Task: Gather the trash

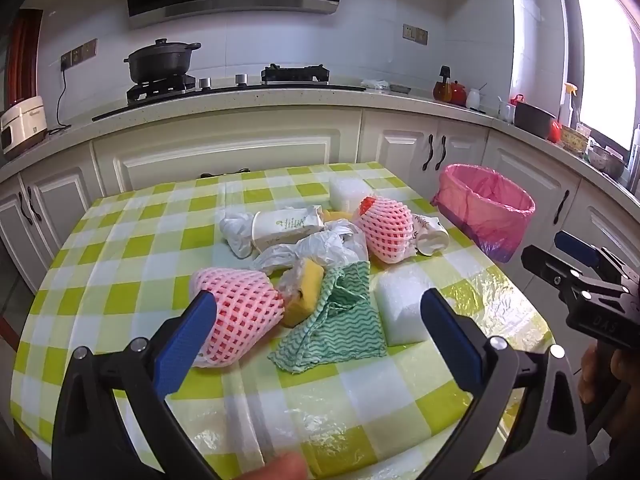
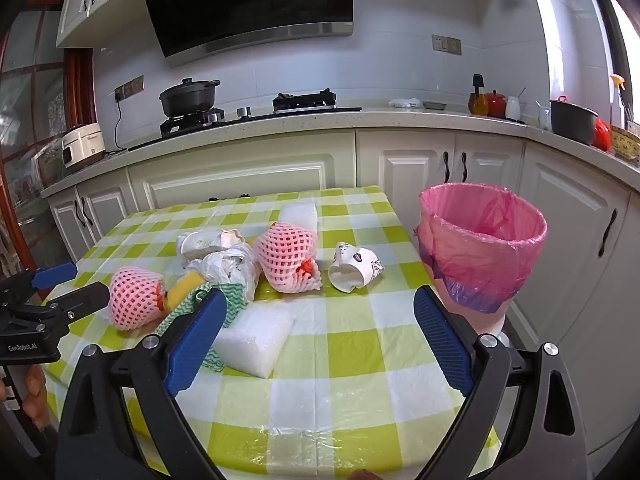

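We hold both grippers above the near edge of the checked counter, tilted down toward the heap of trash. Our left gripper has its jaws wide with nothing between the pads; its left pad sits in front of the near pink foam net, not pressing on it. Our right gripper is spread wide too, over bare cloth just in front of the near white foam block.

The trash lies in a loose pile mid-counter: the green wavy cloth is draped against a yellow sponge, and crumpled clear plastic lies behind them. Behind that a squashed paper cup rests on its side. A second pink foam net sits further right, with a crushed printed cup just beside it, and another white foam block stands at the far edge.

The pink-lined bin stands off the counter's right side, open-mouthed. The cloth, sponge and plastic overlap one another, so they crowd any reach into the middle. Beyond, a black pot sits on the stove.
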Demonstrator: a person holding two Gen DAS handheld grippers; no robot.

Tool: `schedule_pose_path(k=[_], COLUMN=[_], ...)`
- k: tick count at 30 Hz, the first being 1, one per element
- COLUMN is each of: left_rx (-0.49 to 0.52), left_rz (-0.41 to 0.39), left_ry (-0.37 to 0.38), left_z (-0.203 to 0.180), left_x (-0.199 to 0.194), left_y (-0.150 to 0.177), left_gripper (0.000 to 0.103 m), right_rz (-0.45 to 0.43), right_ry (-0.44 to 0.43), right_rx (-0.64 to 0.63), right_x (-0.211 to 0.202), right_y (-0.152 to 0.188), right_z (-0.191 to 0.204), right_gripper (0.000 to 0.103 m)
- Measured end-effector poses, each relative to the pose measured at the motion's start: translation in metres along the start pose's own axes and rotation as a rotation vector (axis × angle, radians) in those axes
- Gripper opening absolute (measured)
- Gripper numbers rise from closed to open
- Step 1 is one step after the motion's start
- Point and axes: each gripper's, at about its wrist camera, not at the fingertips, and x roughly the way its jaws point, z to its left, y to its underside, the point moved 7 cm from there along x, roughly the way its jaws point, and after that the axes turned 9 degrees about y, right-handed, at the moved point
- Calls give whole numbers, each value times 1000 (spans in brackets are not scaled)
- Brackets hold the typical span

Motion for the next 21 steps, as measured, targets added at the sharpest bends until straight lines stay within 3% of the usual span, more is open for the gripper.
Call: schedule_pose_path(k=[21], left_rx=[3], left_rz=[-3], left_ry=[-5], left_z=[0], left_x=[0], left_y=[-1], left_gripper=[99], right_rz=[-2], right_ry=[0], right_rx=[-1], right_x=[-1], right_y=[-1], right_z=[0], right_gripper=[88])
